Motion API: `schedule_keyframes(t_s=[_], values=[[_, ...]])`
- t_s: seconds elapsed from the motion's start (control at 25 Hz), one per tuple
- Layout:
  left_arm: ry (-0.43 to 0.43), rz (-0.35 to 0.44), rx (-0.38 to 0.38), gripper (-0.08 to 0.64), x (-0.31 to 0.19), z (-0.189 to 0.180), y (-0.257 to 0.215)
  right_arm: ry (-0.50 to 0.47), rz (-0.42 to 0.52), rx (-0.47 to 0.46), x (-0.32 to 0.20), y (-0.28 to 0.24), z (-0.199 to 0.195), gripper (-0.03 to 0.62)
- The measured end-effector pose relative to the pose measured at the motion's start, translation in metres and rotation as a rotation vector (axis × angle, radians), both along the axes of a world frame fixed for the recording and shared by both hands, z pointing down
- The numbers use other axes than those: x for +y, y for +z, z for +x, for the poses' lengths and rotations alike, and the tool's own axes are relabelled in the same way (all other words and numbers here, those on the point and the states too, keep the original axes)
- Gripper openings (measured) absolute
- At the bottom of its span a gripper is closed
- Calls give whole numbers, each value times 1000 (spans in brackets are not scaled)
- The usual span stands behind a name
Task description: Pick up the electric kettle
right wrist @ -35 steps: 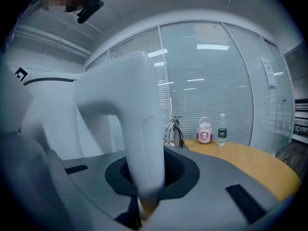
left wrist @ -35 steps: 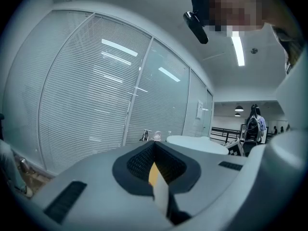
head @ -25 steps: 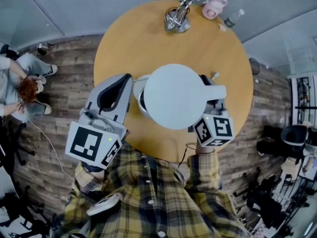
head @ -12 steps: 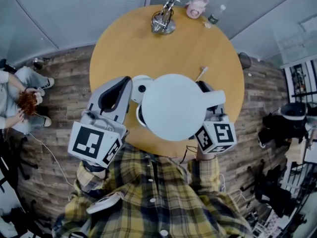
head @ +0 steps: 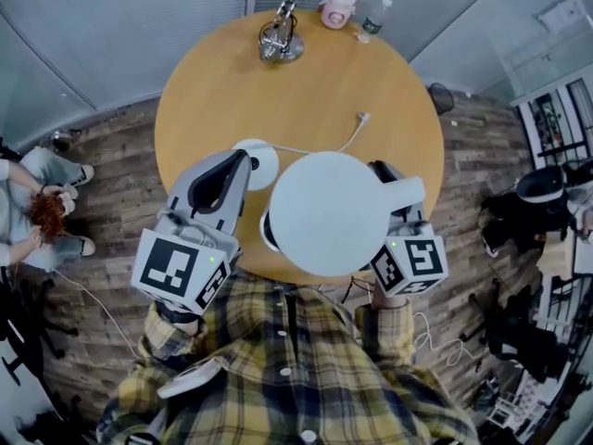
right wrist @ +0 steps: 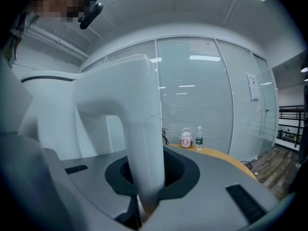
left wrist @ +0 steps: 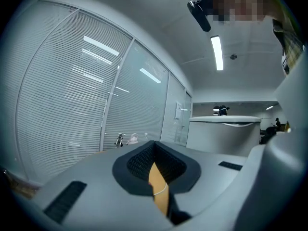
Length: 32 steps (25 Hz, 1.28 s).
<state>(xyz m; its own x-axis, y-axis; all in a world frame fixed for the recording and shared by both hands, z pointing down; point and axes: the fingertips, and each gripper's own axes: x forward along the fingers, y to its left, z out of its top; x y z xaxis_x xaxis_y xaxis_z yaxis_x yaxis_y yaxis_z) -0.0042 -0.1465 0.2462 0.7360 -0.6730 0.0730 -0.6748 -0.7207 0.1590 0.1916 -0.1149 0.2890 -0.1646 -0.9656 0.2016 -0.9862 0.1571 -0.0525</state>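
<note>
Two grippers: both are held by a person in a plaid shirt (head: 287, 369) at the near edge of the round table (head: 371, 82).
Right gripper (right wrist: 147, 172): clenched on the kettle's white handle (right wrist: 139, 119), which stands upright between its pads.
Left gripper (left wrist: 154, 148): empty, jaws drawn together to a thin slit, just left of the kettle and apart from it.
Electric kettle (head: 329, 213): white, seen lid-up, carried by the handle on its right side over the near part of the table, off its base.
Base (head: 258, 163): a white disc on the table, just left of the kettle and near the left gripper's tips.
Cord (head: 324, 148): white, running right from the base to a plug (head: 364, 117).
Far edge: a metal stand (head: 280, 37), a pink jar (head: 339, 7) and a water bottle (head: 373, 17).
Floor at left: a seated person (head: 42, 216).
</note>
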Motion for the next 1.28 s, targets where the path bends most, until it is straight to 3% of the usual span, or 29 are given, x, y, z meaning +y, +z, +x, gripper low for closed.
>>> schedule_keyframes(t_s=[0.24, 1.28], values=[[34, 0, -4, 3, 4, 8, 1, 32, -4, -7, 9, 4, 6, 57], [37, -10, -25, 3, 16, 15, 8, 89, -3, -22, 22, 14, 22, 57]])
